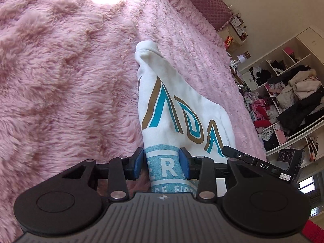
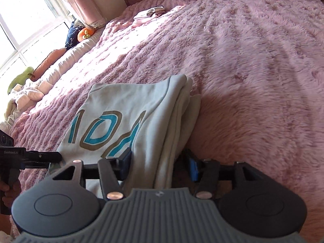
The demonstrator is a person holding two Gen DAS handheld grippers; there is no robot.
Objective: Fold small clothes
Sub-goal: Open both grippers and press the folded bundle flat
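Observation:
A white sweatshirt [image 1: 182, 109] with teal and brown letters lies folded on the pink furry blanket [image 1: 60, 81]. My left gripper [image 1: 162, 162] stands open over the near end of it. The light blue printed band fills the gap between the blue pads [image 1: 138, 163], and the cloth lies flat, unpinched. In the right wrist view the sweatshirt [image 2: 125, 109] shows its stacked folded edges. My right gripper [image 2: 160, 162] is open around that edge, with a dark gap beside the right-hand pad [image 2: 193, 169]. Each gripper shows at the edge of the other's view.
A small pale garment [image 2: 147, 15] lies far up the bed near the pillows. Soft toys and crumpled cloth [image 2: 26, 93] line the window side. Open shelves stuffed with clothes [image 1: 283, 101] stand beyond the bed's edge. A hand [image 2: 8, 192] holds the left gripper's handle.

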